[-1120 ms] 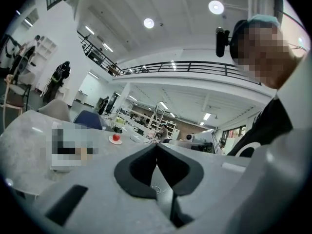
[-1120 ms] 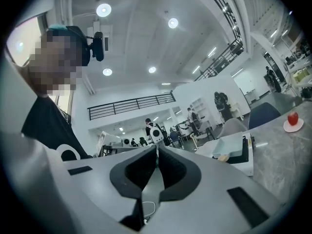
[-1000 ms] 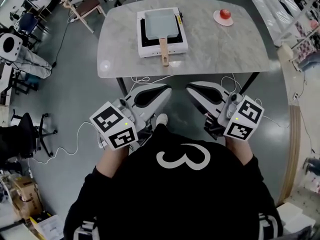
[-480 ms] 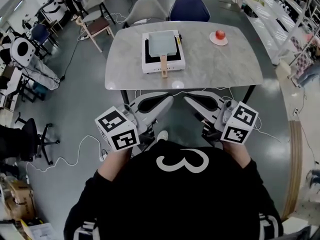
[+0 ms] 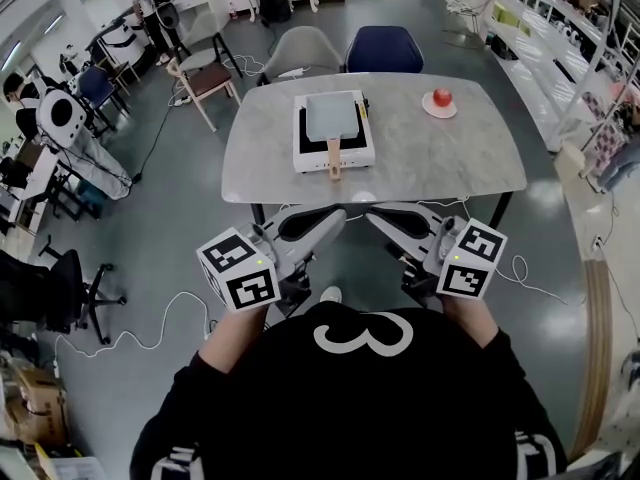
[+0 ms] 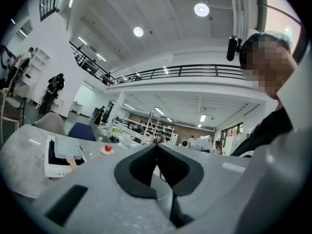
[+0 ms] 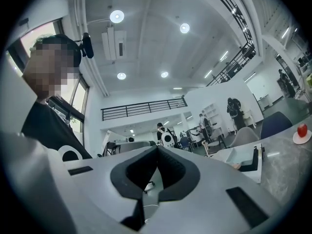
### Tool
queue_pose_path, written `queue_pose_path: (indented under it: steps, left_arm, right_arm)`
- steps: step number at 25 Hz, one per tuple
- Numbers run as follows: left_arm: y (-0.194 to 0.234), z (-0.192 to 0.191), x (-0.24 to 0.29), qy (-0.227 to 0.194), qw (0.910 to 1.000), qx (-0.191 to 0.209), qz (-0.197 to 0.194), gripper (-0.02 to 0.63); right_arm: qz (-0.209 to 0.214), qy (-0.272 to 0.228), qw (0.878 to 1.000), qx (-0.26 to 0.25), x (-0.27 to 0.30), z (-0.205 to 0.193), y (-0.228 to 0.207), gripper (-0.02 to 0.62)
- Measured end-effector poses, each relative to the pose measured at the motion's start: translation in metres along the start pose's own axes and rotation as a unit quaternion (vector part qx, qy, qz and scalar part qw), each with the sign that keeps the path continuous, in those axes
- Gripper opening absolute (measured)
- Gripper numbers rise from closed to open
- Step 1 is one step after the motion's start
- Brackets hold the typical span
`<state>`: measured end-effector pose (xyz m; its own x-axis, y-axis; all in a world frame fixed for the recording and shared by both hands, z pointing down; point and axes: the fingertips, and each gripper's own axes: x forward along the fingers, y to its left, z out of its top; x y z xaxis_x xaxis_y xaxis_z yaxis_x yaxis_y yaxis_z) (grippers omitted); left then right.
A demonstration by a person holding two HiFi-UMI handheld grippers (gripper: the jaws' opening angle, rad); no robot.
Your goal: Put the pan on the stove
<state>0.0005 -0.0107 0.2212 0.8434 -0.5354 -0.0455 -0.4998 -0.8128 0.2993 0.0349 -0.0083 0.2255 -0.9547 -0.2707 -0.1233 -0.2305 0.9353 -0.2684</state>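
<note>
You stand on the grey floor (image 5: 170,188) facing the marble-topped bench (image 5: 420,158), with a grey chair (image 5: 304,46) and a blue chair (image 5: 384,48) on its far side. The only readable writing is the large white "3" on the front of your black shirt (image 5: 365,333). The marker cube (image 5: 238,268) on each tool carries black-and-white square patterns only, with no legible text. No brand can be read on the appliance. Hold position check: the left hand-held gripper (image 5: 338,212) and the right hand-held gripper (image 5: 372,214) are in front of your chest, short of the near bench edge, tips angled toward each other. In the left gripper view the dark pads meet along one seam, pressed together on nothing. The right gripper view shows the same: pads fully together, nothing between them. The white stove (image 5: 305,156) with a black top sits left of centre on the bench. The square pale-grey pan (image 5: 330,116) rests on it, its wooden handle (image 5: 334,158) pointing toward you past the stove's front edge, well apart from both tools. Toward the far right corner, a small plate (image 5: 428,109) holds a red fruit (image 5: 441,97).
</note>
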Motion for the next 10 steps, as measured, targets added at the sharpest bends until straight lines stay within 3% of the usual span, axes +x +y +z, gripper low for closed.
queue_pose_path:
  steps: [10]
  left_arm:
    - [-0.0096, -0.0012, 0.0004, -0.003, 1.0, 0.005, -0.007, 0.015]
  right_arm:
    - [-0.001, -0.001, 1.0, -0.004, -0.0072, 0.0012, 0.0061, 0.014]
